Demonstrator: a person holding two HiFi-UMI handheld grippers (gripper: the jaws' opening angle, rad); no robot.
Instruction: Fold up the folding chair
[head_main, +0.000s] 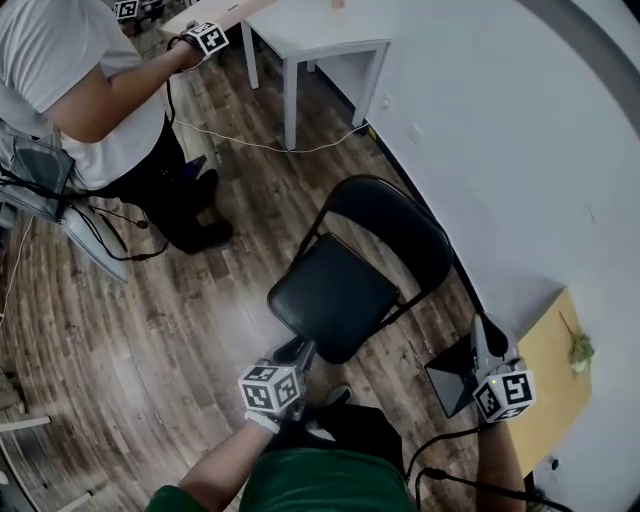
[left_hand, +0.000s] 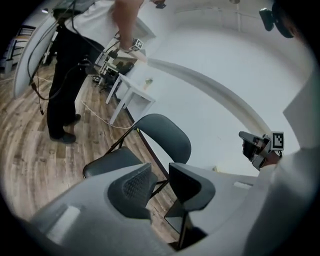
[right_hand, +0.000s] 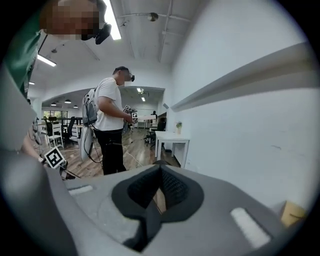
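I can't see the legs of the black padded folding chair (head_main: 335, 290) beneath its seat; the white-shirted person (head_main: 75, 90) is cropped far left.

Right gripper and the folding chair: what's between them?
In the head view, a dark flat panel sits on the wood floor between the right gripper and the folding chair.
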